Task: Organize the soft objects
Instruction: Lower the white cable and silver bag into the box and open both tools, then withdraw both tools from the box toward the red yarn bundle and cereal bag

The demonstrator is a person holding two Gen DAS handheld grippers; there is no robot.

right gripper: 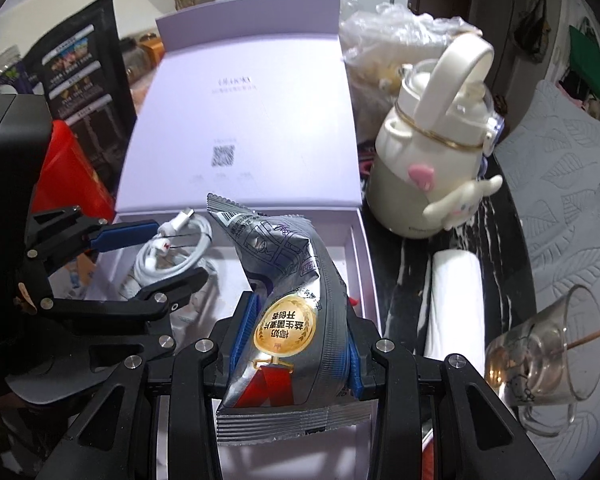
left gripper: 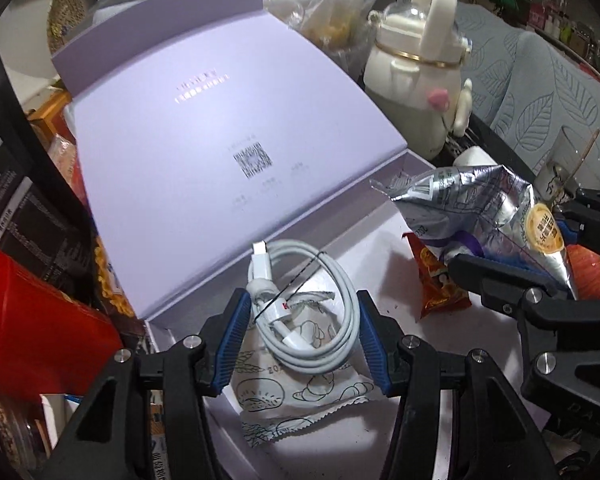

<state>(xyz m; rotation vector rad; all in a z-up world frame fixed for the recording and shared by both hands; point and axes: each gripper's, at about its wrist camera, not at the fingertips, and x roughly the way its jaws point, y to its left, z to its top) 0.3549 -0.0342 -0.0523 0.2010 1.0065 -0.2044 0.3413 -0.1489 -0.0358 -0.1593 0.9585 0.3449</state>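
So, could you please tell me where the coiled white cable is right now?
The coiled white cable sits between the left gripper's jaws, over the open lilac box, left of the silver snack bag that the right gripper grips.

You have a crinkled, shiny foil snack bag (right gripper: 295,320), a smooth white rubbery cable (left gripper: 300,304), a matt lilac cardboard box (left gripper: 203,152), a glossy cream plastic bottle (right gripper: 432,152) and a clear glass cup (right gripper: 556,352).

Cable (left gripper: 300,308) lies on packet (left gripper: 300,396) in box (left gripper: 384,236).
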